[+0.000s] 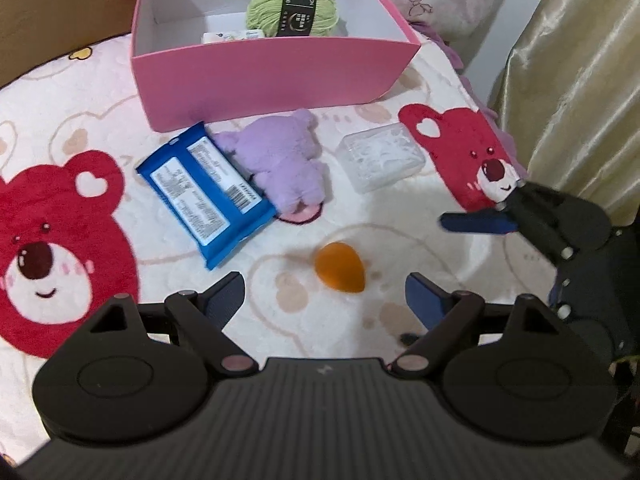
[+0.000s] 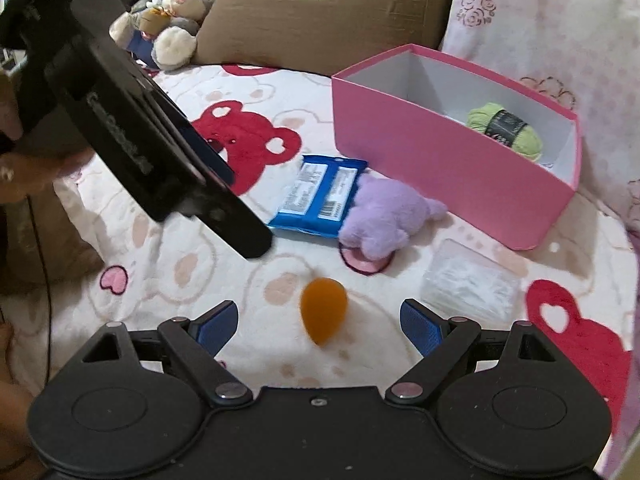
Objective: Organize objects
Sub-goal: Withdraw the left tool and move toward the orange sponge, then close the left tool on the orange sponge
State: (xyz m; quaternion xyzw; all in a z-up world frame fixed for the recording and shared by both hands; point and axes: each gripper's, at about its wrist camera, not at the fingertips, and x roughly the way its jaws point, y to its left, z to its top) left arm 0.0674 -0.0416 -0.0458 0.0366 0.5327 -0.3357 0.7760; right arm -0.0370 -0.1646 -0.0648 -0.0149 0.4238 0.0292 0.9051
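Now, low in frame, our wide-open right gripper point(image 2: 318, 320) and left gripper point(image 1: 324, 298) approach the orange teardrop-shaped sponge point(image 2: 323, 310), next to be straddled and boxed in the pink cardboard box point(image 2: 440, 168).

A grey plush rabbit point(image 2: 182, 12) is propped against a brown embroidered cushion point(image 2: 320, 8) at the far edge of the bear-print blanket point(image 2: 160, 264). A golden curtain point(image 1: 580, 60) is seen beside it.

"COTTON" on yarn ball point(image 1: 293, 5) black band.
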